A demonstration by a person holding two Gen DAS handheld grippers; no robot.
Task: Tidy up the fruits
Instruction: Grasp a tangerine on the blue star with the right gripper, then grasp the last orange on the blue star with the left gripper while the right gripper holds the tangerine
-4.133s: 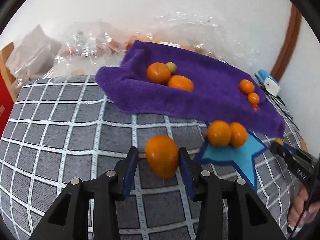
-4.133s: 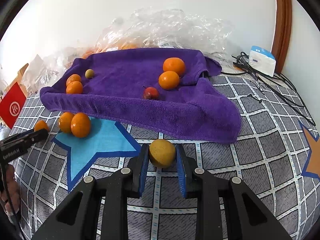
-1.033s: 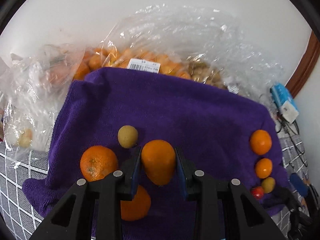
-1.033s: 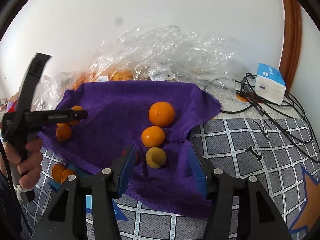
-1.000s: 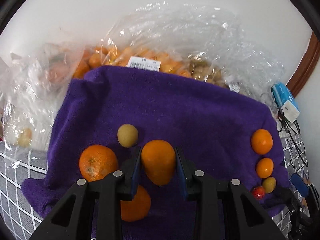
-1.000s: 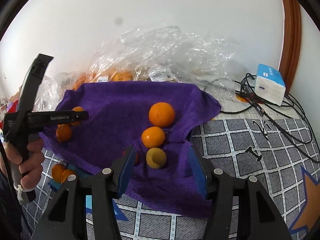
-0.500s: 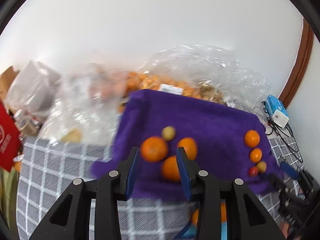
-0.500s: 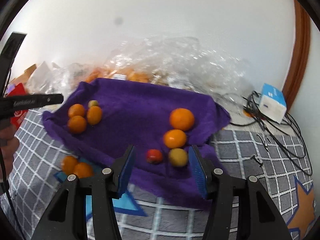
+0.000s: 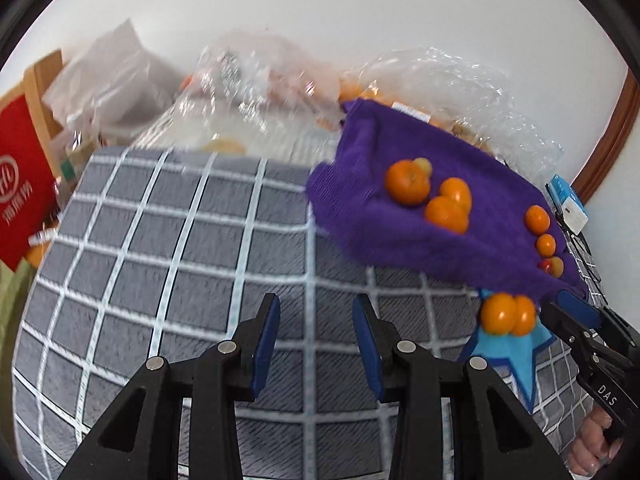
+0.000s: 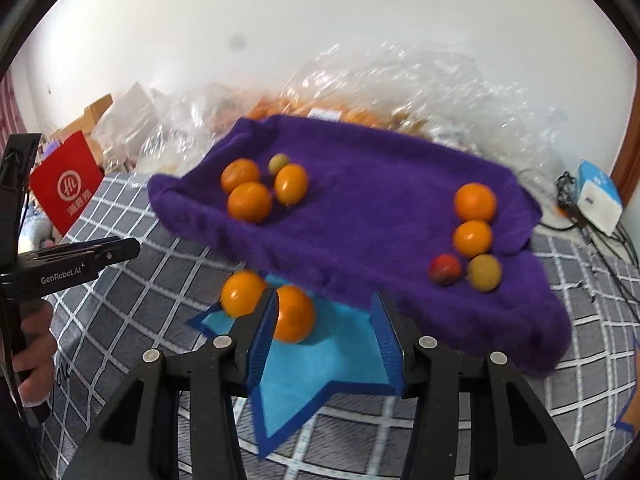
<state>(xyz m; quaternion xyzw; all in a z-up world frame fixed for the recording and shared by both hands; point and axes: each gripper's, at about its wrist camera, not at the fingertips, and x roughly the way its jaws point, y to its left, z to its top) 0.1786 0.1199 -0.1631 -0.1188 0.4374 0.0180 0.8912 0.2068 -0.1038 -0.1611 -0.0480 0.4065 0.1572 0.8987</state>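
A purple towel (image 10: 380,208) (image 9: 472,232) holds fruit. At its left lie three oranges (image 10: 250,202) (image 9: 446,214) and a small green fruit (image 10: 279,163). At its right lie two oranges (image 10: 474,238), a red fruit (image 10: 444,269) and a yellow fruit (image 10: 485,272). Two oranges (image 10: 294,314) (image 9: 506,314) sit on a blue star patch (image 10: 316,364) below the towel. My right gripper (image 10: 326,334) is open and empty, just right of the nearer orange. My left gripper (image 9: 316,344) is open and empty over the grey checked cloth (image 9: 180,280).
Clear plastic bags of fruit (image 10: 400,96) (image 9: 260,92) lie behind the towel. A red bag (image 9: 20,200) (image 10: 66,184) stands at the left. A blue-white box (image 10: 598,204) and cables are at the right. The left tool (image 10: 60,268) shows in the right wrist view.
My left gripper has let go of its orange on the towel and pulled back left over the checked cloth. My right gripper has drawn down to the two oranges on the star.
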